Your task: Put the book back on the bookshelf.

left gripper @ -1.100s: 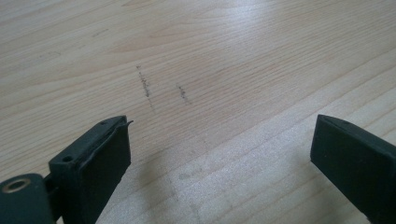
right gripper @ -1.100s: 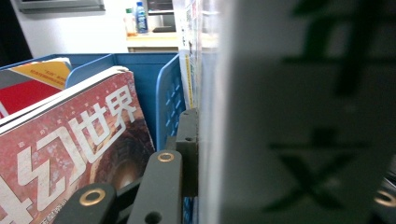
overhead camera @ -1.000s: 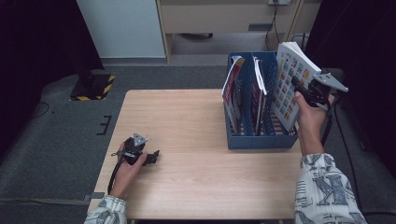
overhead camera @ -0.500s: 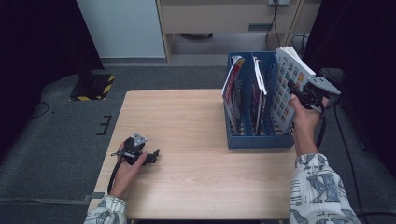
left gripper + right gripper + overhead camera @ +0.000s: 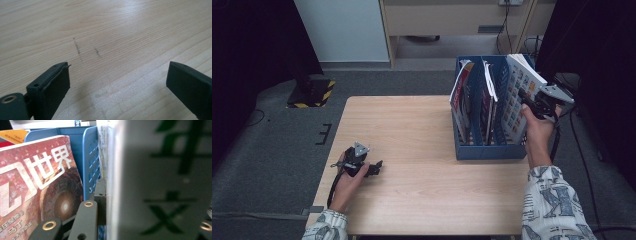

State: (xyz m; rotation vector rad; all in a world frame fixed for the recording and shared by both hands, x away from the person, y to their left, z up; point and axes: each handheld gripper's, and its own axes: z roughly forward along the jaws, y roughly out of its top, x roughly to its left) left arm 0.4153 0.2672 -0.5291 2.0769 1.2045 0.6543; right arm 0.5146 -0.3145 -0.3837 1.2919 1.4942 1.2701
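Note:
A blue file rack (image 5: 484, 150) stands at the table's right side, with magazines in its left and middle slots. My right gripper (image 5: 526, 99) is shut on a white book (image 5: 514, 95) with a colourful cover, which leans in the rack's rightmost slot with its top above the rim. In the right gripper view the white book (image 5: 160, 182) stands pressed against one black jaw, beside a blue divider (image 5: 91, 162) and a red magazine (image 5: 37, 182). My left gripper (image 5: 376, 167) rests open on the table near its front left. Nothing lies between the open jaws of the left gripper (image 5: 117, 85).
The wooden table (image 5: 412, 130) has bare room between the left gripper and the rack. The rack sits close to the table's right edge. Grey floor surrounds the table, with a cabinet (image 5: 452, 20) and cables behind it.
The right gripper and the white book have sunk a little into the rack, and the book stands more upright. The left gripper has not moved.

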